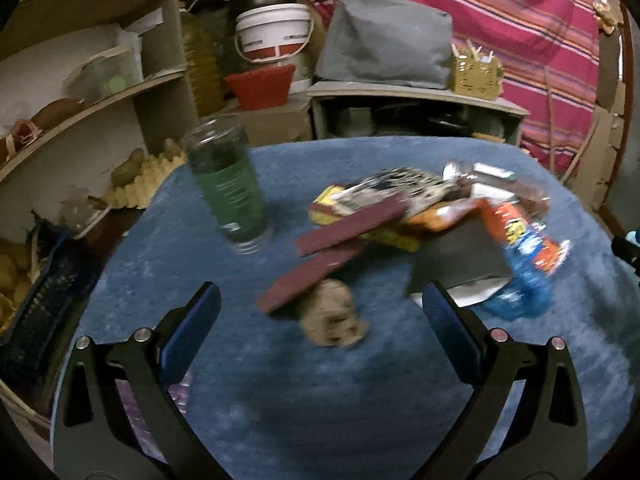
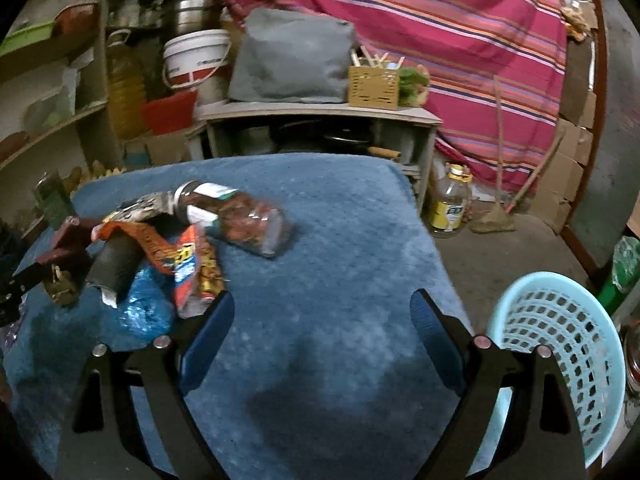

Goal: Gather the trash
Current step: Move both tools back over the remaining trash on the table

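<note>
Hanging above a blue-covered table [image 1: 280,400], the left gripper [image 1: 320,304] has its jaws spread wide with nothing between them. Just ahead of it lies the trash: a crumpled brown paper wad [image 1: 334,322], maroon strips [image 1: 316,264], a black sheet [image 1: 460,256], snack wrappers [image 1: 520,248], all heaped together, with a green bottle [image 1: 230,188] standing upright to the left. Only the right wrist view shows a light blue basket [image 2: 560,344] off the table's right edge, and a clear jar [image 2: 236,216] lying on its side beside the heap. The right gripper [image 2: 322,308] is likewise spread and empty, over bare cloth, the heap to its left.
</note>
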A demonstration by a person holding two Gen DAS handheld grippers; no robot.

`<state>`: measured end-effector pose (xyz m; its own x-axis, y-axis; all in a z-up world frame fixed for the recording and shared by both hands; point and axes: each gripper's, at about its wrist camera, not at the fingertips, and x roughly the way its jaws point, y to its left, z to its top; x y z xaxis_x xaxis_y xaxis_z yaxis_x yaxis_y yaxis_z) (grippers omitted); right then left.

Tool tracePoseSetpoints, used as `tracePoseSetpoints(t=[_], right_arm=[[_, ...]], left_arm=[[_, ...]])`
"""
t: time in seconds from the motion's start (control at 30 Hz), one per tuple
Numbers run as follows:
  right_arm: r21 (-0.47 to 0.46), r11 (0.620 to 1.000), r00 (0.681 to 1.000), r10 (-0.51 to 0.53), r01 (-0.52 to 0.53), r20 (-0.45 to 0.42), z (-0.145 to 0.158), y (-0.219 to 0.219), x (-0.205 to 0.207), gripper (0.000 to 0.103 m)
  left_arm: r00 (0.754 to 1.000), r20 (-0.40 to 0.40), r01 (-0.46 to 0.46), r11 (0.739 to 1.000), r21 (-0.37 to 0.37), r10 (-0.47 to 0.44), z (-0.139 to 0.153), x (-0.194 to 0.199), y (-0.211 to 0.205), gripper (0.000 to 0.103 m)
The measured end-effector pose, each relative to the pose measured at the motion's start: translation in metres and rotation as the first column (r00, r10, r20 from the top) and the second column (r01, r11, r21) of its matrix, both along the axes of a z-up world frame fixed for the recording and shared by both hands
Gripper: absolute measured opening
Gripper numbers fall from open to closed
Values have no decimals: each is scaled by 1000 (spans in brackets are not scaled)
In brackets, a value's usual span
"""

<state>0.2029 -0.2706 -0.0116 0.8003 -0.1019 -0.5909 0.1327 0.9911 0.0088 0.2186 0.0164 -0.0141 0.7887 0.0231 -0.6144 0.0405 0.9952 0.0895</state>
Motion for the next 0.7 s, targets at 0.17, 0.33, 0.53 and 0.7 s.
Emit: tracePoseSetpoints(t=[0.17, 0.33, 0.53, 0.7], right_arm=[[-22, 1000, 1000, 18, -18, -12, -4, 16, 10, 88], [-21, 999, 999, 27, -27, -30, -10, 22, 21, 88], [-32, 999, 998, 38, -40, -45, -14, 27, 30, 88], [-26, 999, 998, 41, -42, -42, -13, 27, 30, 88]], left_arm=[[1000, -25, -11, 1000, -24, 11, -7, 8, 27, 97], [999, -42, -25, 996, -86, 21, -10, 21, 37, 97], [997, -41, 60, 991, -118, -65, -7, 29, 27, 71], [994, -62, 80, 991, -110, -87, -9, 27, 30, 58]])
